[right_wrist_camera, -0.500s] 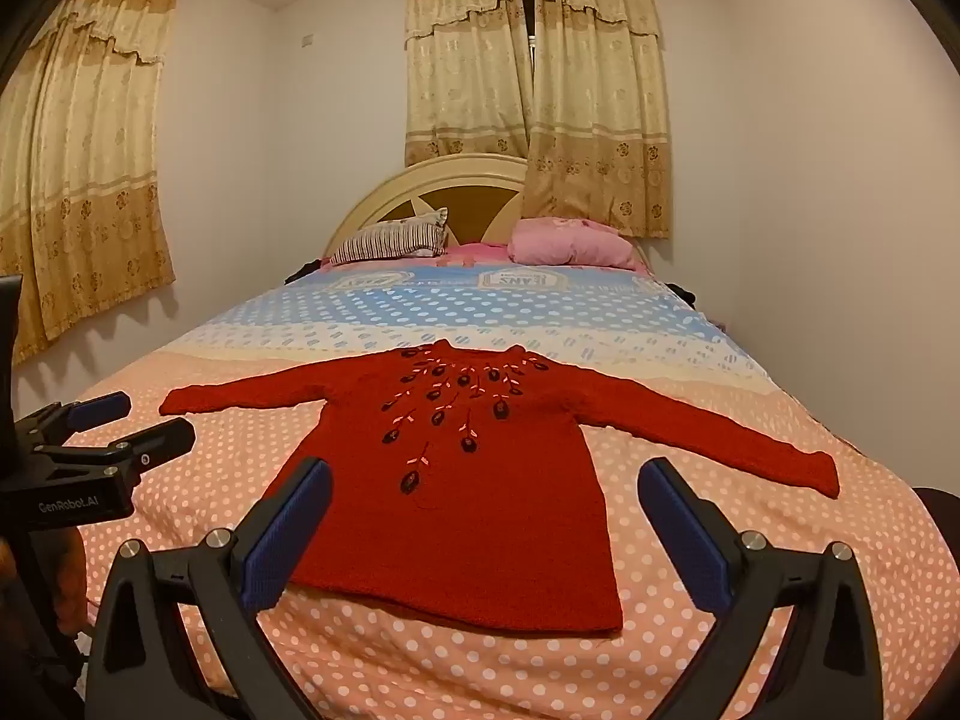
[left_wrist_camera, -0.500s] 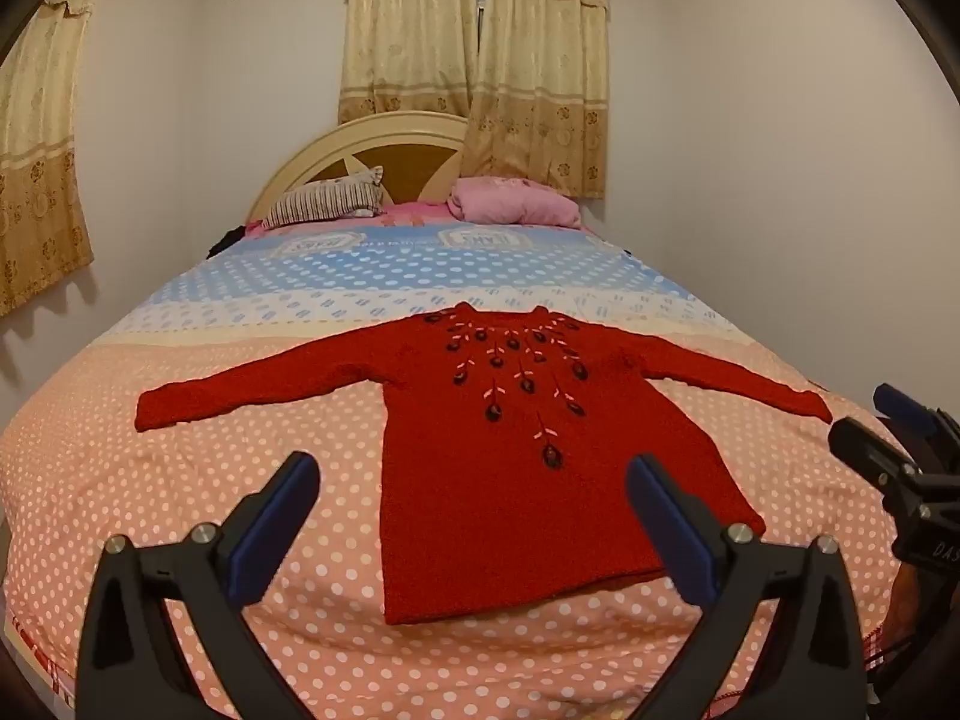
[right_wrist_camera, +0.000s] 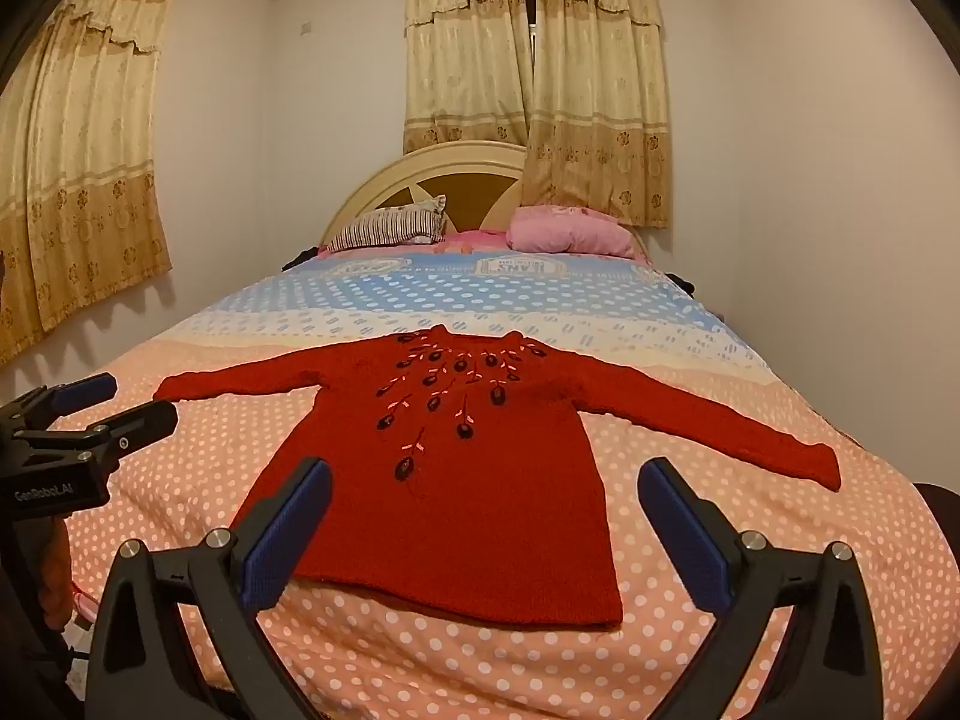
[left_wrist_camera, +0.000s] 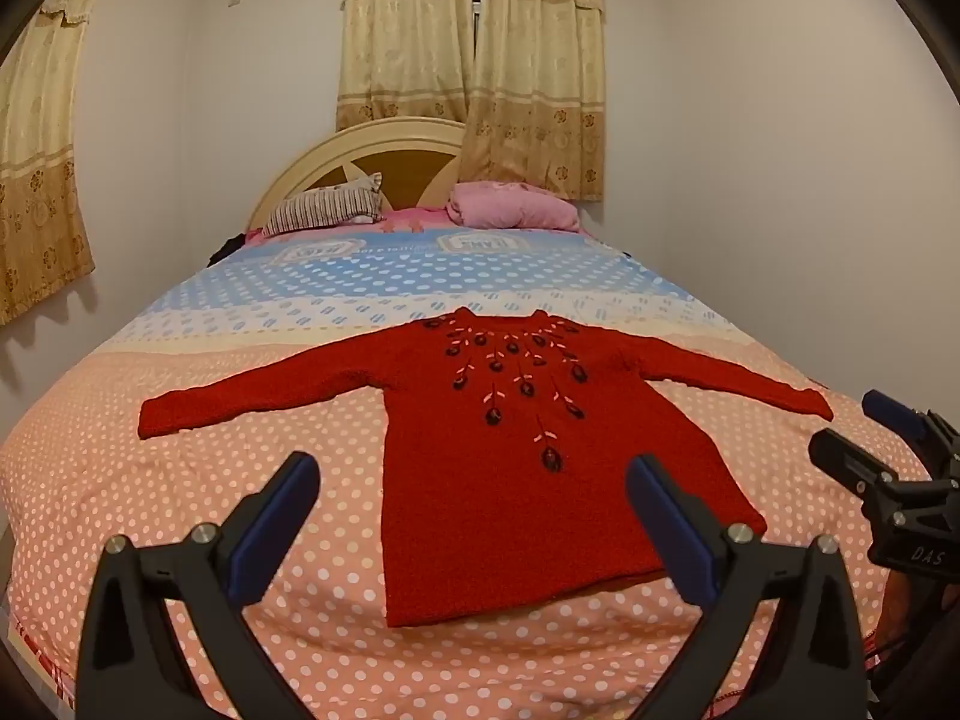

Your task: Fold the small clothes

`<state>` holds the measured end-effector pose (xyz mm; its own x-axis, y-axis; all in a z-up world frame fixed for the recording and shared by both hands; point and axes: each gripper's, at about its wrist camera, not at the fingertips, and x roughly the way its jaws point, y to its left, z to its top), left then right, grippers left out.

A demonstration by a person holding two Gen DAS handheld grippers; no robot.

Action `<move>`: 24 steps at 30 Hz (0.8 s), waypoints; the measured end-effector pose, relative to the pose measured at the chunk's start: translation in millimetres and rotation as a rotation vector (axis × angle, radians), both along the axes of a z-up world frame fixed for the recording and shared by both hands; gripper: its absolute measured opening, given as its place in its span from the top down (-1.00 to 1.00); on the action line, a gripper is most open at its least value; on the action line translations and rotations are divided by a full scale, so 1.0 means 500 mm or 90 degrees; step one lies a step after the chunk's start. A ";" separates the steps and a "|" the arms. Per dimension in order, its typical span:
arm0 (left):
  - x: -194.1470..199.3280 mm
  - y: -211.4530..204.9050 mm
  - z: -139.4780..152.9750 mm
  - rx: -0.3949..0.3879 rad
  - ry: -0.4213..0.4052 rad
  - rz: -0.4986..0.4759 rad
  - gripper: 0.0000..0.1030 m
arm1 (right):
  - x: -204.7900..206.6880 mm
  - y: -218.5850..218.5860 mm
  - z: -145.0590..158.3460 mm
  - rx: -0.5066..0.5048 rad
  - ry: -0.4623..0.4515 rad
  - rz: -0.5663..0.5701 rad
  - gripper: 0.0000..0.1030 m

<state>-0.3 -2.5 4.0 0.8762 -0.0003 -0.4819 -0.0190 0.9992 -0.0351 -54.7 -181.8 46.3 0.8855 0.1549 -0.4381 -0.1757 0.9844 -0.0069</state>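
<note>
A small red knit sweater (left_wrist_camera: pixel 516 480) with dark flower embroidery lies flat, front up, on the bed, both sleeves spread wide; it also shows in the right wrist view (right_wrist_camera: pixel 468 498). My left gripper (left_wrist_camera: pixel 474 498) is open and empty, held above the bed's near edge in front of the hem. My right gripper (right_wrist_camera: pixel 486 504) is open and empty, also in front of the hem. The right gripper shows at the right edge of the left wrist view (left_wrist_camera: pixel 882 438). The left gripper shows at the left edge of the right wrist view (right_wrist_camera: pixel 102 414).
The bed (left_wrist_camera: pixel 180 510) has a pink polka-dot cover with a blue band farther back. A striped pillow (left_wrist_camera: pixel 327 213) and a pink pillow (left_wrist_camera: pixel 510 213) lie at the headboard (left_wrist_camera: pixel 372 144). Walls stand close on both sides, with curtains (right_wrist_camera: pixel 78 180) on the left.
Both grippers have tilted slightly, so the sweater sits a little higher in the left view. The sweater has not moved.
</note>
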 end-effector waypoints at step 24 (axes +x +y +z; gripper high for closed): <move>0.001 0.008 0.001 0.000 0.002 0.000 -1.00 | 0.015 0.009 -0.030 -0.006 0.020 -0.003 -0.98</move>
